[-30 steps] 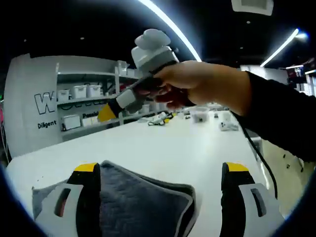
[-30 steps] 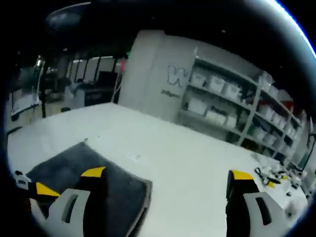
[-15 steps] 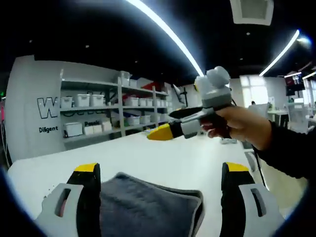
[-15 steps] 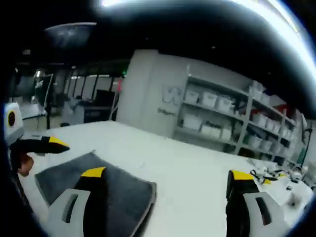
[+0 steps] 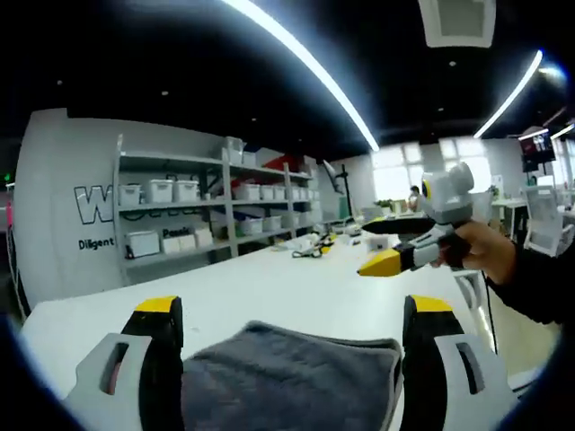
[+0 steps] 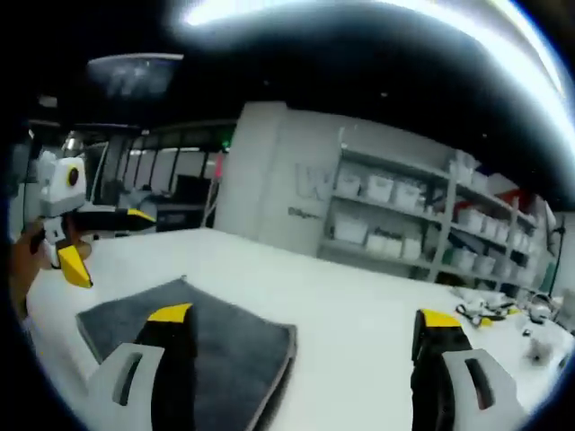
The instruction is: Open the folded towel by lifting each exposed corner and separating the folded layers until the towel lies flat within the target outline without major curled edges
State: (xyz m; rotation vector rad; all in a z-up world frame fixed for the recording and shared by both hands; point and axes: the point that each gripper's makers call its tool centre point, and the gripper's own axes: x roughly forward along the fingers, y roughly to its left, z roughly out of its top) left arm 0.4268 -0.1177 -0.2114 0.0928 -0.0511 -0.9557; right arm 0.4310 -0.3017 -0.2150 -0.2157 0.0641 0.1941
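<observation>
A folded dark grey towel (image 5: 287,377) lies on the white table (image 5: 269,287), directly beyond my left gripper (image 5: 294,307). That gripper is open, its yellow-tipped jaws wide apart with nothing between them. In the left gripper view my right gripper (image 5: 379,242) hangs in the air at the right, held by a hand (image 5: 481,256). In the right gripper view the towel (image 6: 225,346) lies at lower left, partly behind one jaw of the open, empty right gripper (image 6: 305,314). The left gripper (image 6: 108,244) floats above the table at far left, its jaws spread.
Grey shelving with white bins (image 5: 180,215) lines the back wall and appears again as shelves (image 6: 404,215) in the right gripper view. Small loose items (image 5: 314,247) lie on the far part of the table, and other clutter (image 6: 503,310) lies at the far right. Bare tabletop (image 6: 341,305) stretches to the towel's right.
Both grippers have pulled back from above the towel. The right gripper went from top centre to the right in the left view; the left gripper came into the right view at left.
</observation>
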